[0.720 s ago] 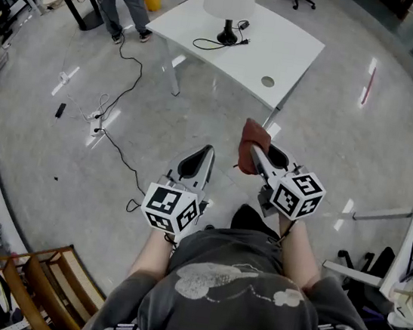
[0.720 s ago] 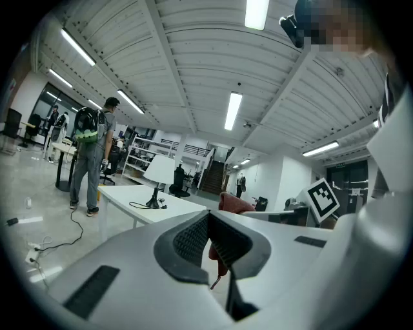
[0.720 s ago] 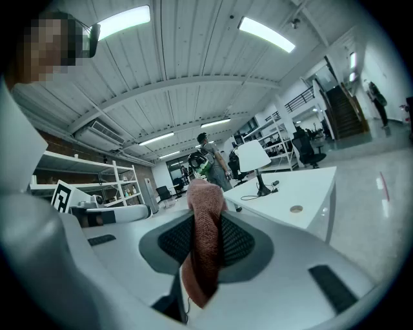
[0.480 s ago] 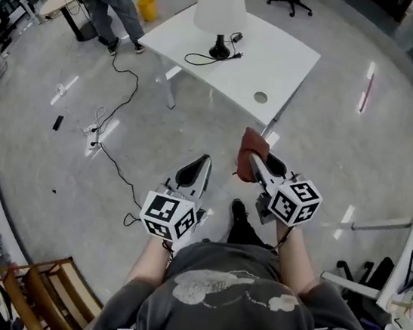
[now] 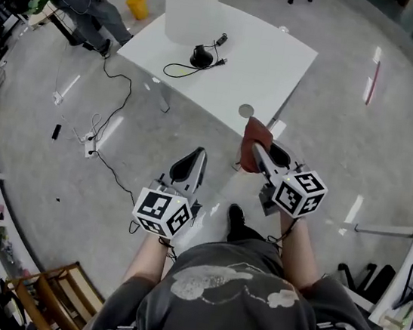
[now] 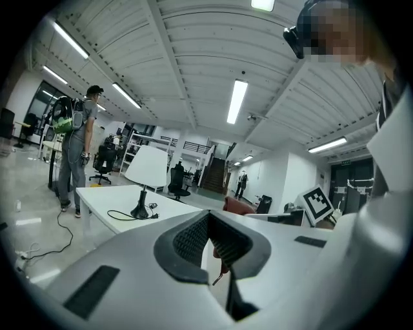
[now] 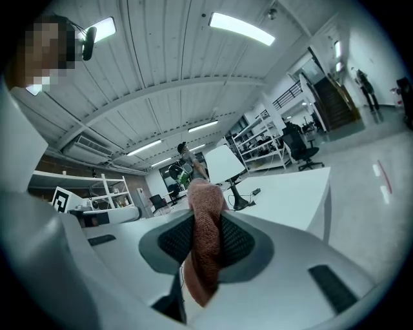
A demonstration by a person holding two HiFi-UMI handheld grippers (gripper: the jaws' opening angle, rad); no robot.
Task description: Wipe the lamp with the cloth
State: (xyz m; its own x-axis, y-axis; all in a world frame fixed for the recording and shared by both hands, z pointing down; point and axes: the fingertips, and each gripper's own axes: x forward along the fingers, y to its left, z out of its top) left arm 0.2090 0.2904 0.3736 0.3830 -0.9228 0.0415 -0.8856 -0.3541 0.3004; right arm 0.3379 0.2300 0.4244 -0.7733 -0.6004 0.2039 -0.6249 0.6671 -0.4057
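Lamp [image 5: 190,13] is standing upright on the far left part of the white table [image 5: 271,59], shade on top and a black base with its cord [image 5: 176,68] looped beside it. It's well apart from both grippers, ahead and off to their left, with the table's near corner in between.

Right gripper [image 5: 260,154] has its jaws clamped on the reddish cloth [image 5: 256,135], which pokes out past the tips and also hangs down between the pads in the right gripper view. Left gripper [image 5: 194,159] has its jaws pressed together with nothing in them. The right one is a bit closer to the table edge, but the left sits more on the lamp's side.

My guess is wiping hasn't started and this is just the walk-up. The cloth needs to go forward and cross left over the table to reach the shade. Since the lamp's tall and probably light, the empty left one might need to steady the base.
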